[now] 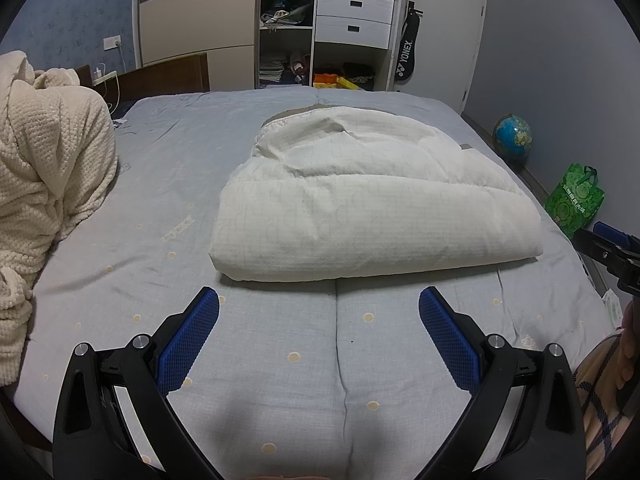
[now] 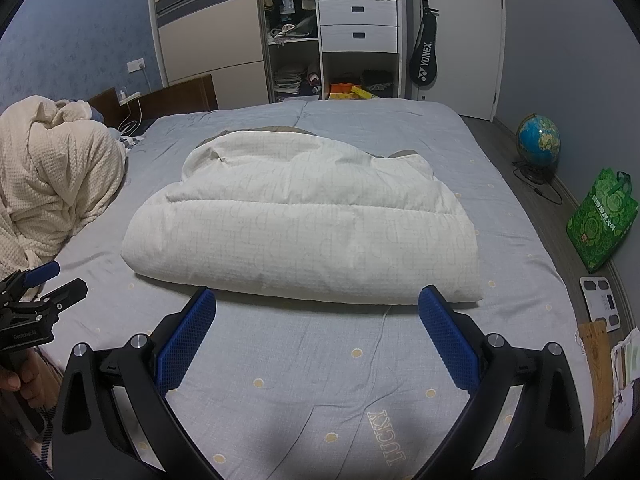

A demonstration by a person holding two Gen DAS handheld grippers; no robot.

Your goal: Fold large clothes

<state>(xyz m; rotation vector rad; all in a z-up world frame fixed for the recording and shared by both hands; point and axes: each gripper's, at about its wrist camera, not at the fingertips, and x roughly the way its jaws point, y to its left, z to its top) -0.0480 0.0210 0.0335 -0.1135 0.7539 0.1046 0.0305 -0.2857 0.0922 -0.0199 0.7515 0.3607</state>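
Observation:
A white quilted garment or comforter (image 1: 372, 196) lies folded into a thick bundle in the middle of the grey bed (image 1: 280, 360); it also shows in the right wrist view (image 2: 304, 224). My left gripper (image 1: 319, 300) is open and empty, hovering over the bed just in front of the bundle's near edge. My right gripper (image 2: 317, 300) is open and empty, also just short of the bundle's near edge. The right gripper shows at the right edge of the left wrist view (image 1: 612, 248), and the left gripper at the left edge of the right wrist view (image 2: 44, 288).
A cream waffle-knit blanket (image 1: 48, 184) is heaped on the bed's left side. Beyond the bed stand a wardrobe and white drawers (image 1: 352, 20). On the floor to the right are a globe (image 2: 538, 140), a green bag (image 2: 602, 216) and a scale (image 2: 602, 300).

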